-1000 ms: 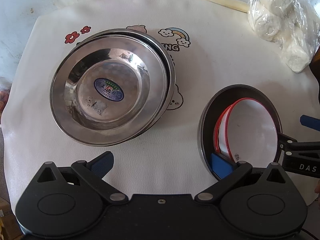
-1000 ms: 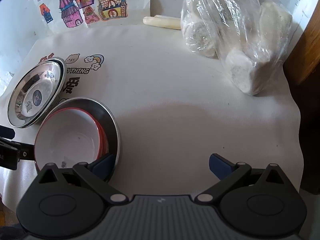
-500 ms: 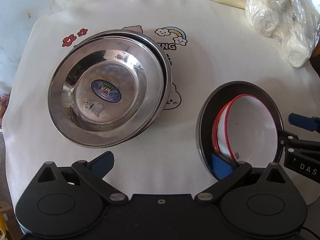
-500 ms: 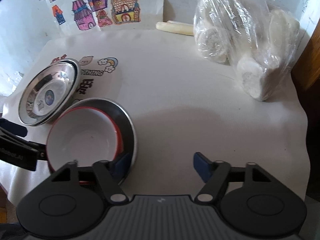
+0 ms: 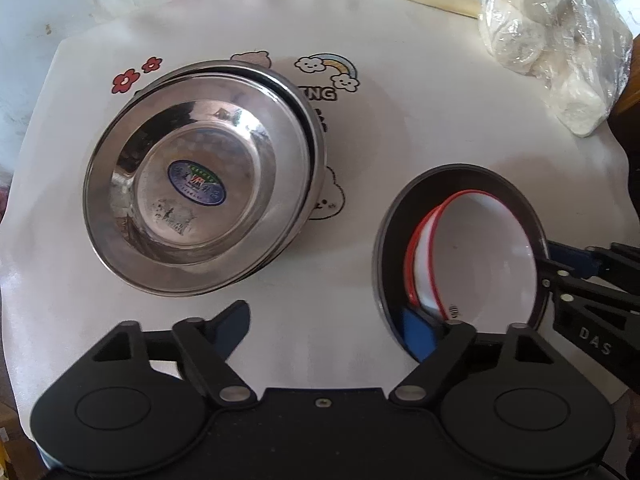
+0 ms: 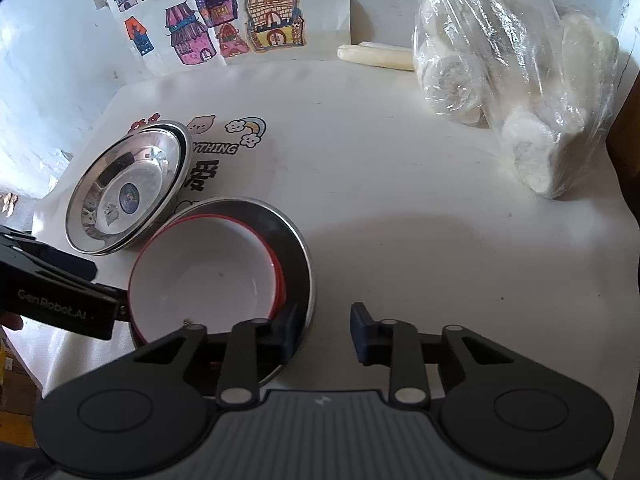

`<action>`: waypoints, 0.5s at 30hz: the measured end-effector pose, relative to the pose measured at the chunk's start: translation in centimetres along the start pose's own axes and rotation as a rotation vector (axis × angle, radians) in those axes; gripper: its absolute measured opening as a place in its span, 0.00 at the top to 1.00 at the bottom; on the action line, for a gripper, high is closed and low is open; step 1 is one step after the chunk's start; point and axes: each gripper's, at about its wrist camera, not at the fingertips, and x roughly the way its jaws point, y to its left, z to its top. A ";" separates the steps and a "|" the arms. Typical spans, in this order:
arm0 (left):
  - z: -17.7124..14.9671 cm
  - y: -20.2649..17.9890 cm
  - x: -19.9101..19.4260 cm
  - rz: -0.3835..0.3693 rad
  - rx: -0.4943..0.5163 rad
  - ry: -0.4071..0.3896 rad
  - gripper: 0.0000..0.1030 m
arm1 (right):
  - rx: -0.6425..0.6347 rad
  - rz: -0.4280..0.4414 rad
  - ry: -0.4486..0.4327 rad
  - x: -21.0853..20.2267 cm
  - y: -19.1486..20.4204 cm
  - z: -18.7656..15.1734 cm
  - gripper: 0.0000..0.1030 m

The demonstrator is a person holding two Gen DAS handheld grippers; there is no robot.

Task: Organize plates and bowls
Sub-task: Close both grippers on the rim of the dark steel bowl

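A stack of steel plates point(image 5: 200, 196) lies at the left of the white cloth; it also shows in the right wrist view point(image 6: 124, 192). A steel bowl point(image 5: 400, 216) to its right holds red-rimmed white bowls point(image 5: 476, 256), also seen in the right wrist view point(image 6: 208, 276). My left gripper point(image 5: 326, 326) is open, its right finger inside the steel bowl's near rim. My right gripper point(image 6: 322, 336) is open but narrowed, its left finger inside the steel bowl point(image 6: 296, 248) at its rim, its right finger outside over the cloth.
A plastic bag of white buns point(image 6: 520, 92) sits at the back right, with a pale stick point(image 6: 376, 56) behind it. Colourful house drawings point(image 6: 224, 24) hang on the wall. The cloth point(image 6: 400, 200) drops off at the table's right edge.
My right gripper's fingers have closed partway and moved left toward the steel bowl's rim. My left gripper has barely moved. The bowls and plates stay put.
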 end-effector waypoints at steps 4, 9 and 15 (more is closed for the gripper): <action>0.0 0.1 0.0 -0.035 -0.011 0.006 0.34 | 0.013 0.018 0.014 0.2 0.1 0.2 0.80; 0.2 -0.3 0.1 -0.082 -0.002 0.016 0.56 | 0.046 0.037 0.030 0.4 -0.3 0.3 0.81; 0.5 -1.0 0.2 -0.113 0.023 0.029 0.74 | 0.083 0.064 0.037 0.6 -0.6 0.4 0.87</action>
